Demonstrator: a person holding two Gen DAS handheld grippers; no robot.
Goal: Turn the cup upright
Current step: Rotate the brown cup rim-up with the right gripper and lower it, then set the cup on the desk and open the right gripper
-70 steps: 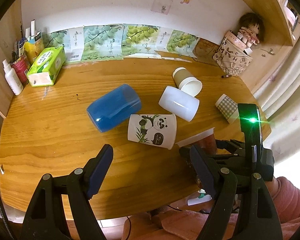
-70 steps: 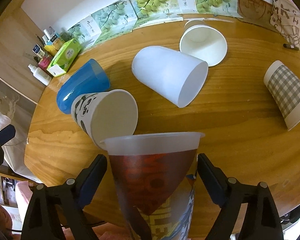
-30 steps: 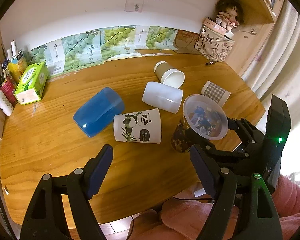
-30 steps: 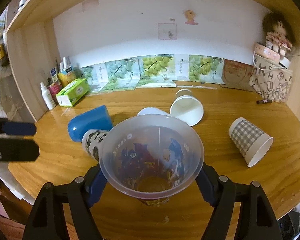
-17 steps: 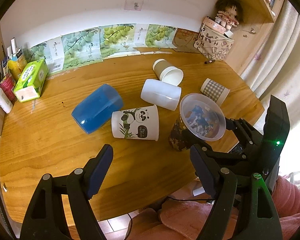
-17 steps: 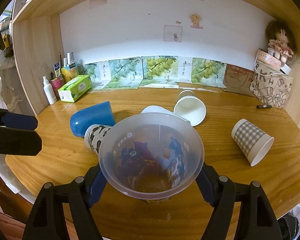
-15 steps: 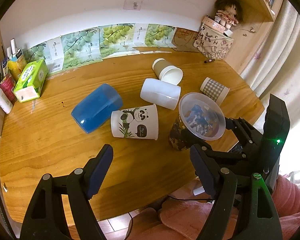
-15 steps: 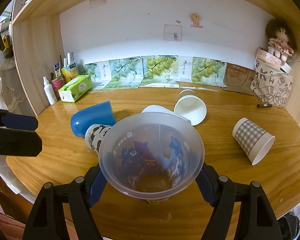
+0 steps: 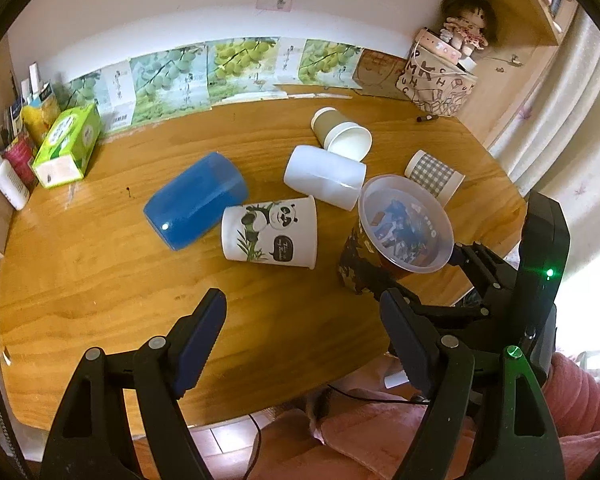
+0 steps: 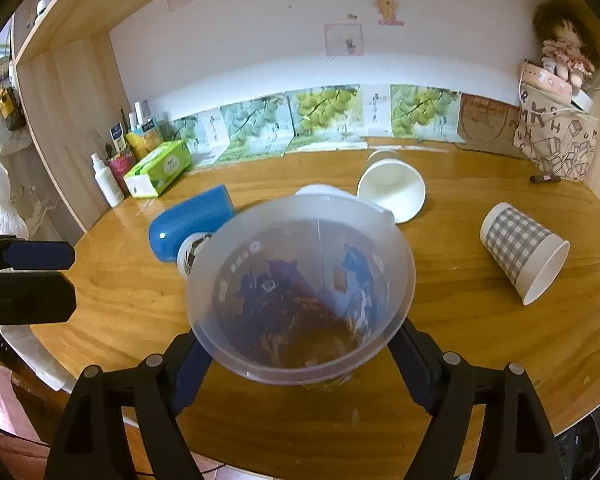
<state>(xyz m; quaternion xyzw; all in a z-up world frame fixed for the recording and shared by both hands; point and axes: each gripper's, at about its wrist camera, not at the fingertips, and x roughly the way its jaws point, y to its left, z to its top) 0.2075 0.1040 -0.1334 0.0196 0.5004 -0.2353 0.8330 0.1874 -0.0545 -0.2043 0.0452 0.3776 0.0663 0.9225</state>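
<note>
Black plastic left gripper (image 9: 302, 322) and right gripper (image 10: 300, 356), blue-padded fingers (image 9: 198, 336), silver screws, pink sleeve (image 9: 576, 396).

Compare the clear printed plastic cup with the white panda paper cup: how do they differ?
The clear printed plastic cup stands mouth-up; the white panda paper cup lies on its side. The plastic cup sits between the right claw's fingers; the panda cup lies free. Both rest on the wooden table.

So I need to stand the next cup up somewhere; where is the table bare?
Bare wood lies in front of the blue plastic tumbler and panda-print paper cup, toward the near edge, and between the tumbler and green tissue box. The middle, around the white plastic cup, is crowded.
</note>
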